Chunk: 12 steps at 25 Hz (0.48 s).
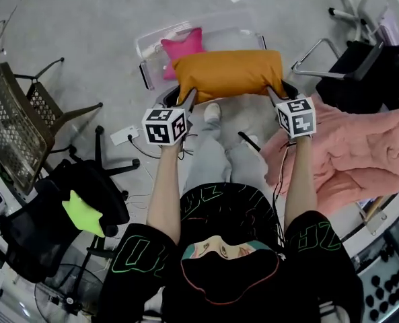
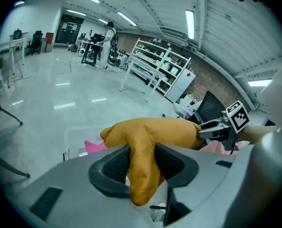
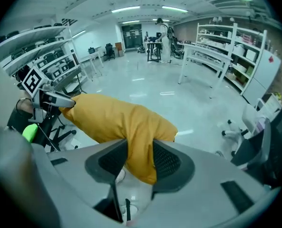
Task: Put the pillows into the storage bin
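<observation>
Pillows: two, orange pillow [image 1: 229, 73], pink pillow [image 1: 184, 48].
Left claw [image 1: 190, 98], right claw [image 1: 274, 95]: each clamps orange pillow.
Storage bin [image 1: 147, 49]: one, partly hidden.

the pale grey floor [image 1: 85, 39] carries a clear storage bin [image 1: 146, 48], a white power strip [image 1: 127, 136] with cables [image 1: 144, 155] trailing beside it, a mesh chair [image 1: 14, 130] at left and a black chair [image 1: 350, 59] at right.

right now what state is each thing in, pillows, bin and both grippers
orange pillow, held in the air by both ends, at the bin's near side
pink pillow, lying inside the bin
bin, open on top
left gripper, jaws shut on orange pillow
right gripper, jaws shut on orange pillow
green pillow, lying on a chair, untouched
</observation>
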### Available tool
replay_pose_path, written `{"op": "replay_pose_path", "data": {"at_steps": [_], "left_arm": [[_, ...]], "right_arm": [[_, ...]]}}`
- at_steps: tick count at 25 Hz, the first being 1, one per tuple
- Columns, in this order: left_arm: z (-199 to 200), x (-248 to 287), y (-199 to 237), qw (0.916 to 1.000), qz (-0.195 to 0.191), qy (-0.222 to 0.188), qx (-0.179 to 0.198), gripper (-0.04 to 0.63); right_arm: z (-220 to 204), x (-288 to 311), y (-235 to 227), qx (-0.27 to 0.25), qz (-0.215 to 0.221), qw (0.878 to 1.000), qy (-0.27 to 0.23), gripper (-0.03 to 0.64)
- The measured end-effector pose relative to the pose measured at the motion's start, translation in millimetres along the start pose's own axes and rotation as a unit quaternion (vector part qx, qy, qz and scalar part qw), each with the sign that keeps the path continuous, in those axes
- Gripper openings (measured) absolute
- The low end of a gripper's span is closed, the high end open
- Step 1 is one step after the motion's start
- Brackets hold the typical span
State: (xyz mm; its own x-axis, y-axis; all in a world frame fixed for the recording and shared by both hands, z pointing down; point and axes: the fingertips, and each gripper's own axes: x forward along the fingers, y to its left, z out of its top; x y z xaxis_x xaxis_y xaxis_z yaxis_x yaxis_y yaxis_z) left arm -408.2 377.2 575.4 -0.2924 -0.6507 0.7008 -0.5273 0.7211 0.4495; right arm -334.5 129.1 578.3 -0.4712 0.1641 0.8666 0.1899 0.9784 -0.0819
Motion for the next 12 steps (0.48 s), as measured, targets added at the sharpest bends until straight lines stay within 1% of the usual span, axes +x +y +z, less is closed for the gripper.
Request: {"op": "replay_pose_path", "data": {"at_steps": [2,3,4,5,6,7,8,9,10,12], "left_arm": [[-2,-3,19,0.9996,0.026,-0.002,-0.007,0.171],[-11,-10,18,0.9994,0.035,-0.002,-0.004,0.183],[-26,-20,8,0.9993,0.038,-0.002,0.001,0.197],[-44,-33,-10,0.9994,0.032,-0.003,0.009,0.23],[-61,-45,-31,0.9996,0.021,-0.005,0.016,0.247],[-72,-53,-47,0.9997,0.008,-0.009,0.02,0.243],[-74,-54,-54,0.9997,-0.002,-0.013,0.019,0.226],[-66,-47,-49,0.9997,-0.008,-0.017,0.012,0.185],[-51,-35,-38,0.9997,-0.011,-0.021,0.001,0.152],[-9,-13,-13,0.9991,-0.012,-0.035,-0.021,0.064]], "right_arm": [[13,13,5,-0.008,-0.003,1.0,-0.007,0.203],[9,8,9,-0.009,-0.011,1.0,-0.013,0.228],[-6,-6,15,-0.006,-0.024,0.999,-0.02,0.232],[-28,-28,21,0.002,-0.04,0.999,-0.03,0.232],[-51,-51,29,0.013,-0.055,0.998,-0.04,0.232],[-67,-67,35,0.026,-0.062,0.997,-0.048,0.232],[-71,-69,38,0.035,-0.06,0.996,-0.051,0.23],[-63,-58,37,0.04,-0.052,0.997,-0.05,0.225],[-45,-39,32,0.041,-0.043,0.997,-0.046,0.187],[2,-5,18,0.045,-0.032,0.997,-0.045,0.064]]}}
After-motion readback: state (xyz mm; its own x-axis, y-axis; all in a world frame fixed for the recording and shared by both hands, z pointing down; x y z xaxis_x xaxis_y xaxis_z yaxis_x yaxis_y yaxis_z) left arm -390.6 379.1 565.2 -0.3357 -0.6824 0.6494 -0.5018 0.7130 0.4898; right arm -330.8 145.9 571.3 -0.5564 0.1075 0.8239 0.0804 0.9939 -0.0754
